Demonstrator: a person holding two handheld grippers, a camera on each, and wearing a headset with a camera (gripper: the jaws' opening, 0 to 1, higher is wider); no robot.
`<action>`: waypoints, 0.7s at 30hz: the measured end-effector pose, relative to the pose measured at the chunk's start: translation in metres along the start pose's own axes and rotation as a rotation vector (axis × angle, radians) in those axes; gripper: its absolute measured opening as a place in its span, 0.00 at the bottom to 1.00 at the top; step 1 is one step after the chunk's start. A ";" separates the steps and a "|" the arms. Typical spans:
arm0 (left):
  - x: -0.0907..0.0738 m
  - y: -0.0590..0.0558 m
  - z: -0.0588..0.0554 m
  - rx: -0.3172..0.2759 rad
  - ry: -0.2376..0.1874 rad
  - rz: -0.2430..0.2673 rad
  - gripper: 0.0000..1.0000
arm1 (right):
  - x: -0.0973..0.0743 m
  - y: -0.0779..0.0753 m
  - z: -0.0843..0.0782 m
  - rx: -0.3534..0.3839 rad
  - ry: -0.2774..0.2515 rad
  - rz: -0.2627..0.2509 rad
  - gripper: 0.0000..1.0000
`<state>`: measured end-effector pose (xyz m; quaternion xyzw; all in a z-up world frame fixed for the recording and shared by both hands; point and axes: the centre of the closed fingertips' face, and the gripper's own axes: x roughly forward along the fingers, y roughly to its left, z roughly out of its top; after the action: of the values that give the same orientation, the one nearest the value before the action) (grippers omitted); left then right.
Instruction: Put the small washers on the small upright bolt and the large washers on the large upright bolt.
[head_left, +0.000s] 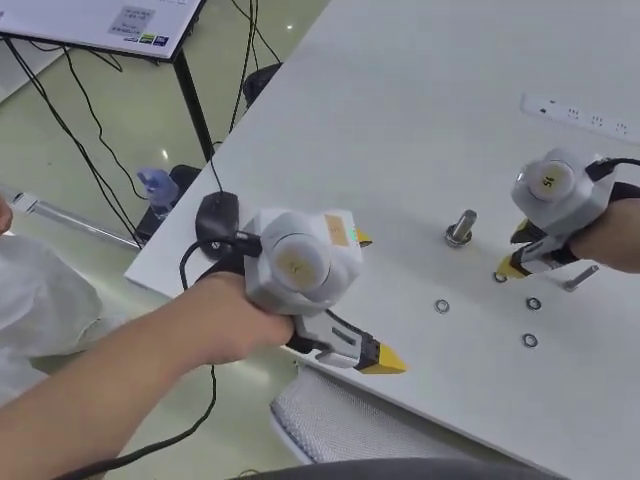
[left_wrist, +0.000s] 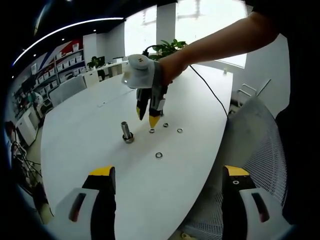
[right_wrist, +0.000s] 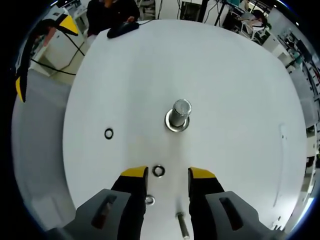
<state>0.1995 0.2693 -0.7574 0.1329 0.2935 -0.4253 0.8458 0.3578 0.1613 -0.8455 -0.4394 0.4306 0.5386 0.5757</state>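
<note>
Pointing down at the white surface (head_left: 400, 110), the right gripper (right_wrist: 168, 173) is released: in its own view the 2 yellow-tipped jaws stand apart, with a washer (right_wrist: 158, 170) lying flat between the tips. Whether either tip touches it cannot be told. Up close, that view places a second washer (right_wrist: 149, 200) further back, just beside the inner face of the left-hand jaw. It also places the small bolt (right_wrist: 181, 222) near the bottom edge between the jaws. There I cannot tell whether that bolt stands upright or leans, and the head view gives it as a slanted rod just beyond the right gripper. The large bolt (right_wrist: 178, 115) stands upright ahead of the jaws with a wider ring at its foot, which may be a washer or the bolt's own head. A third washer (right_wrist: 108, 133) lies well to its left. From farther off, the head view lays out 4 washers on the surface, including a fourth washer (head_left: 529, 340) nearest the person. It also takes in a power strip (head_left: 585, 115) toward the far edge and a black mouse (head_left: 217, 212) at the near corner. The left gripper (left_wrist: 169, 172) is released too, jaws wide apart and holding nothing, at the surface's edge well apart from the bolts. Its view faces the right gripper across the washers, with a mesh chair (left_wrist: 260, 145) at the right.
</note>
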 end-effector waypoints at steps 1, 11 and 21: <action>0.000 0.000 0.000 -0.001 0.000 -0.001 0.88 | 0.001 0.001 0.000 0.002 -0.001 0.002 0.33; 0.000 -0.001 -0.001 -0.004 0.001 -0.002 0.88 | 0.012 0.007 -0.007 0.027 -0.020 0.002 0.32; -0.001 -0.002 -0.003 -0.008 0.002 -0.004 0.87 | 0.018 0.010 -0.012 0.038 -0.034 -0.004 0.31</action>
<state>0.1961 0.2703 -0.7595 0.1291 0.2965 -0.4257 0.8451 0.3487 0.1542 -0.8667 -0.4203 0.4300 0.5365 0.5921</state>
